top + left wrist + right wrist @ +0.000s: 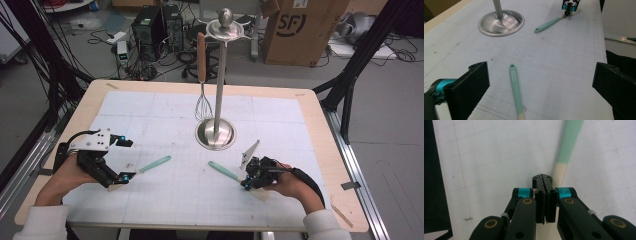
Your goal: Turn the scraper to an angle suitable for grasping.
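Two teal-handled spatulas lie on the white gridded mat [165, 200]. The left spatula [154, 163] points its handle [514, 85] up between the wide-open jaws of my left gripper [125, 159], whose pads do not touch it. The right spatula [223, 171] has its cream blade end [560, 172] right beside the tips of my right gripper [245, 184]. That gripper [542, 178] is shut with nothing between its jaws. From the left gripper view it [569, 7] stands at the far end of the second spatula [549, 23].
A steel stand with a round base [215, 134] rises mid-table, and a wooden-handled whisk [202, 95] hangs from its top. Its base [501, 23] lies ahead of the left gripper. A cardboard box [300, 30] and computer towers [155, 25] sit on the floor beyond.
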The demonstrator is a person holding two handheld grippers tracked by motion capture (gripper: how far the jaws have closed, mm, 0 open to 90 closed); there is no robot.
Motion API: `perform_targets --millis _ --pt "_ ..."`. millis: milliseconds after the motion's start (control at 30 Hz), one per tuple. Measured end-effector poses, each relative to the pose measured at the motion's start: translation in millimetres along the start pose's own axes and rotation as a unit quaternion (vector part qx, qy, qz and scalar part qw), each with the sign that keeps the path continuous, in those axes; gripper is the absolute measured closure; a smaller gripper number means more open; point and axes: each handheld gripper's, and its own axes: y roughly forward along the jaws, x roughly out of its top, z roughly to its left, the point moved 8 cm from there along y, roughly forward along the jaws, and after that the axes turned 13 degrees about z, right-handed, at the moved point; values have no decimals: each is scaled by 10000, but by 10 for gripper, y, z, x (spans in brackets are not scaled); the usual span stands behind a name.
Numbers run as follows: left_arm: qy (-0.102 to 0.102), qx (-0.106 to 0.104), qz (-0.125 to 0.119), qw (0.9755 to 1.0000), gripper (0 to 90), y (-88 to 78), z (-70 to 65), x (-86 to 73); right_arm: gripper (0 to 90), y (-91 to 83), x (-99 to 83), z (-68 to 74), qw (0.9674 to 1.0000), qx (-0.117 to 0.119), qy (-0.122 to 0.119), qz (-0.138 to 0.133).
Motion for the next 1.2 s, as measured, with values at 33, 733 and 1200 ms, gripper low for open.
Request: perform_targets --millis 33,733,1200 --pt "19 -4 3 10000 17 0 0 0 890 -3 -29 -14 10000 -15 -1 -2" --pt "-21 11 3 10000 17 0 11 -13 890 -177 -251 -111 9994 -109 286 -183" --pt "-5 16 -16 10000 17 -6 3 -7 837 -349 -148 -64 9987 -85 259 -437"
